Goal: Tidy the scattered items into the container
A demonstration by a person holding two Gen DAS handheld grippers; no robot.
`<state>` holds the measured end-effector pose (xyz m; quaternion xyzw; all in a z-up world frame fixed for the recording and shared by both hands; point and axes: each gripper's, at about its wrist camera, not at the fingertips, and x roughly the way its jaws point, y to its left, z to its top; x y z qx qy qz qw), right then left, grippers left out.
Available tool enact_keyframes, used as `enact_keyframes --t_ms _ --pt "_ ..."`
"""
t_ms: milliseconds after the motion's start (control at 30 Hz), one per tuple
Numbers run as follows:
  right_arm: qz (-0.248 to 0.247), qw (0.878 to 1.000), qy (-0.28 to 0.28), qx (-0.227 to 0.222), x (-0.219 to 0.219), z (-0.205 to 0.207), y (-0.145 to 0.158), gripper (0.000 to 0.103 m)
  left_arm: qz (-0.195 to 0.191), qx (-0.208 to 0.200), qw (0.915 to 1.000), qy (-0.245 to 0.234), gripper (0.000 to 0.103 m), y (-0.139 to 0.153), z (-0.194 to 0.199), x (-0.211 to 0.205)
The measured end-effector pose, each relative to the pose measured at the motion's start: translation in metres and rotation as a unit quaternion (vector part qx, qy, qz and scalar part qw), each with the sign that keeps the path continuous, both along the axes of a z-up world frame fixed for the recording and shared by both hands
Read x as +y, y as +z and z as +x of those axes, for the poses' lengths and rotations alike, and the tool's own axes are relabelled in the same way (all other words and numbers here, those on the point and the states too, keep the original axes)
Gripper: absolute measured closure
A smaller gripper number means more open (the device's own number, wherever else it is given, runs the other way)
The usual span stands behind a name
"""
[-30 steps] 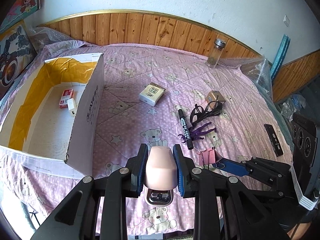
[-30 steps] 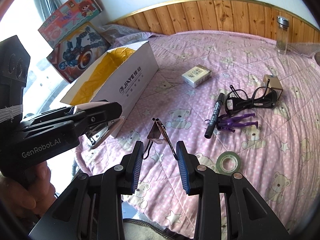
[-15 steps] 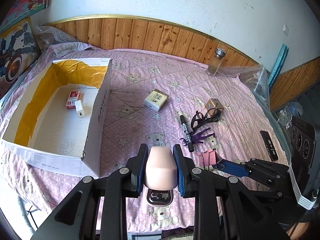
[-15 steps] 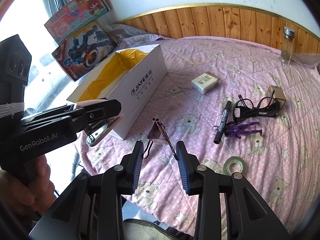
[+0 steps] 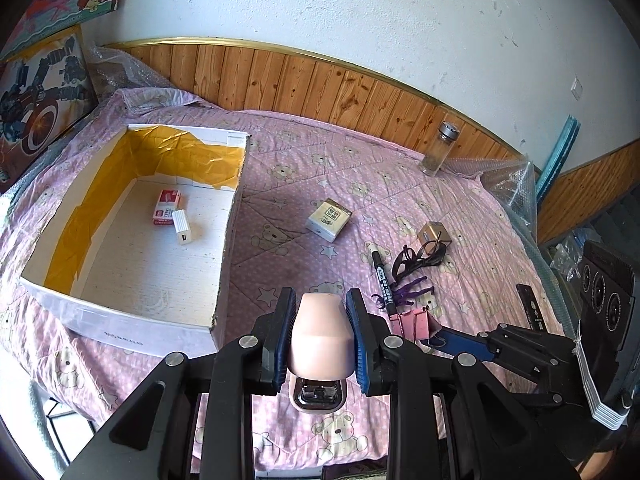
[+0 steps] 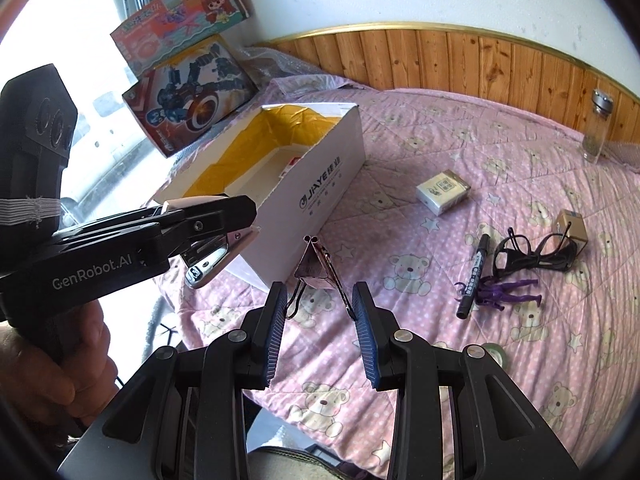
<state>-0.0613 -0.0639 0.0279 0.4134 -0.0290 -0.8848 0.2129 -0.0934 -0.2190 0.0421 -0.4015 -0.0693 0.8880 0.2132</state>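
Note:
My left gripper [image 5: 321, 304] is shut on a pink stapler [image 5: 322, 336], held in the air off the near right corner of the open white box [image 5: 230, 240]. The box has yellow-lined walls and holds a red-and-white packet [image 5: 166, 208] and a white charger [image 5: 182, 232]. My right gripper [image 6: 320, 296] is shut on a pink binder clip [image 6: 314, 264], gripping its wire handles, just right of the left gripper [image 6: 224, 216]. In the left wrist view the clip [image 5: 416, 320] shows at the right gripper's blue fingertip [image 5: 460, 340].
Loose on the pink bear-print quilt lie a white card box [image 5: 329, 220], black marker [image 5: 382, 276], black glasses [image 5: 416, 256], small brown box [image 5: 434, 234], purple figure [image 5: 404, 290], black bar [image 5: 530, 306] and tape roll [image 6: 494, 352]. A glass bottle [image 5: 438, 148] stands by the wooden wall.
Both grippers have risen and drawn back from the quilt with their loads still held. The box now sits nearer the middle of the left wrist view, and its inside is seen more from above.

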Motion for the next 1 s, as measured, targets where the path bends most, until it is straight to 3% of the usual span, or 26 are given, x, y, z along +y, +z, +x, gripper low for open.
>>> enact_keyframes --t_ms 1000 --pt "0.011 0.997 0.067 0.034 -0.077 -0.038 0.041 0.068 0.040 0.021 0.9972 0.059 0.076 0.027 -0.031 -0.091"
